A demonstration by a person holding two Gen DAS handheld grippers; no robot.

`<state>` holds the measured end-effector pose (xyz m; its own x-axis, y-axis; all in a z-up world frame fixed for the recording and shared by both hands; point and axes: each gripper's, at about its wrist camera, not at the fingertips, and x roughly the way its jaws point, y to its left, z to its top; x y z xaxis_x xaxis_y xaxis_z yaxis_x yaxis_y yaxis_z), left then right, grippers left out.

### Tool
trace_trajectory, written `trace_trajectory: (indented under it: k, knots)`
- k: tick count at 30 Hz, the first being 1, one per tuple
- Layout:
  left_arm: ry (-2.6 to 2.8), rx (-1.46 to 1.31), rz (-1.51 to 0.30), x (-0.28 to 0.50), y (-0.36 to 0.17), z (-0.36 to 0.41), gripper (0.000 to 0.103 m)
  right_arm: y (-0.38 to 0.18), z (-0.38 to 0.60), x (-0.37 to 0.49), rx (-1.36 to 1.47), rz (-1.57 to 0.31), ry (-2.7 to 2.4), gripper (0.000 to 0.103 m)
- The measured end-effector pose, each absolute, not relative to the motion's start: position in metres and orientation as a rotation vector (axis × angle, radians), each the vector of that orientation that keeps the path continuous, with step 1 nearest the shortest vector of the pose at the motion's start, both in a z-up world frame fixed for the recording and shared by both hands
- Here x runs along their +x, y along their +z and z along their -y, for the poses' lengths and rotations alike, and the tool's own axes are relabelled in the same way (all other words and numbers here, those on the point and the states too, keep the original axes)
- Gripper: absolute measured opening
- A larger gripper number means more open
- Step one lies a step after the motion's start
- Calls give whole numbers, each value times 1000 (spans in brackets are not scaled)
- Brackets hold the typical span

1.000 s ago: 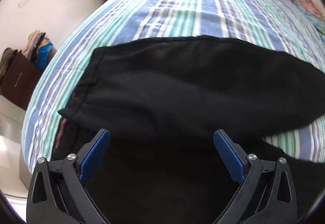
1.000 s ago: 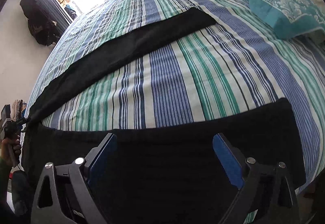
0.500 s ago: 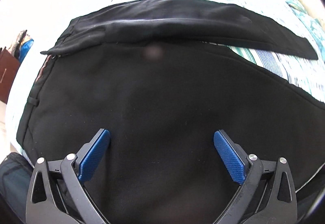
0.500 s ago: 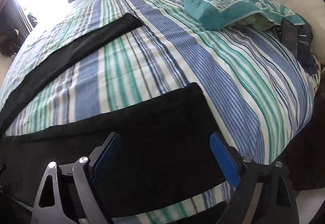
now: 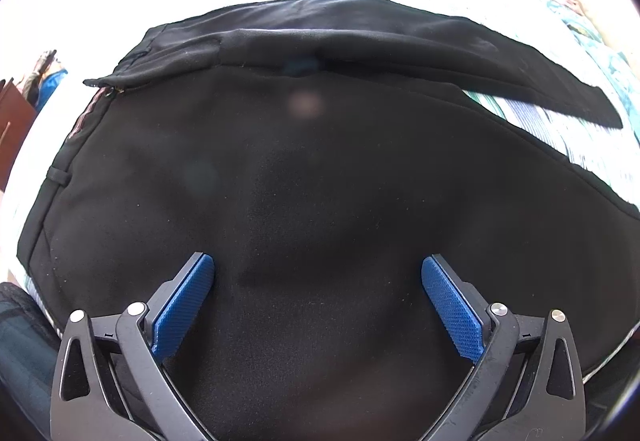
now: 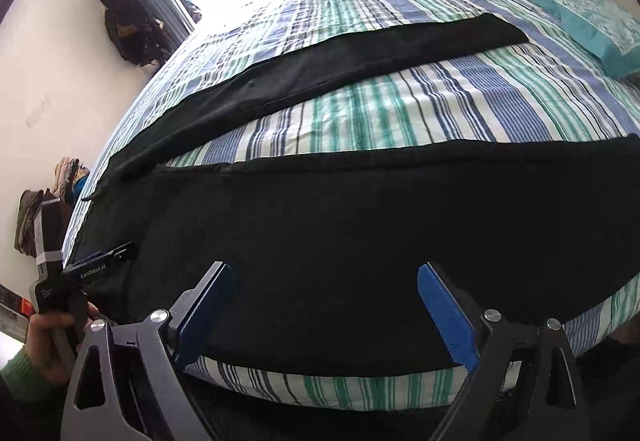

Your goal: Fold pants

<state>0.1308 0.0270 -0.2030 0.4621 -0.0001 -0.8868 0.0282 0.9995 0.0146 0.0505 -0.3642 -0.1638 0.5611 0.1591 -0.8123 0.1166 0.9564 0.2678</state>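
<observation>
Black pants [image 5: 320, 177] lie spread on a striped bed, legs apart in a V. The near leg [image 6: 380, 221] runs along the bed's front edge; the far leg [image 6: 340, 69] stretches diagonally toward the pillow. The waistband [image 5: 68, 177] with a belt loop is at the left. My left gripper [image 5: 318, 297] is open and empty above the seat of the pants. My right gripper [image 6: 324, 305] is open and empty over the near leg. The left gripper [image 6: 100, 261] also shows at the left in the right wrist view, held by a hand.
The striped bedsheet [image 6: 400, 109] shows between the legs. A teal pillow [image 6: 580, 13] lies at the far right. Dark bags [image 6: 128, 25] hang on the wall by the bright window. Piled clothes [image 6: 36, 217] stand left of the bed.
The left gripper has drawn back toward the waist, so the pants fill its view. The right gripper swung left along the near leg, away from the hem end. Both stay open.
</observation>
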Motion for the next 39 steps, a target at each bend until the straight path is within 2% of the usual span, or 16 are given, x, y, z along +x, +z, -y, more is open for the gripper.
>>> trace_trajectory:
  k: [7,11,15,17,20,25,30,34,39]
  knots:
    - [-26,49,-1048,125,-204,-26,103,-199,346,61,187,-1050,37,95]
    - [-26,62,-1034,125,-204,-26,103,-200,353,54,244,-1036,47,103]
    - [-20,94,-1041,125,-202,-22,103,-205,348,53,203,-1033,41,103]
    - [-16,77,-1069,129,-191,-23,102,-207,343,54,159,-1037,28,103]
    - [-37,-4,-952,143,-154,-37,102,-209,337,55,111,-1043,5,103]
    - [-14,-56,-896,212,-124,-65,102,-211,340,55,140,-1035,-6,103]
    - [87,-5,-950,261,-151,-81,102,-212,336,56,120,-1030,-25,103]
    - [109,34,-1014,266,-193,-87,103,-212,335,55,116,-1023,-33,103]
    - [100,18,-1015,263,-183,-92,102,-213,334,55,108,-1016,-35,103]
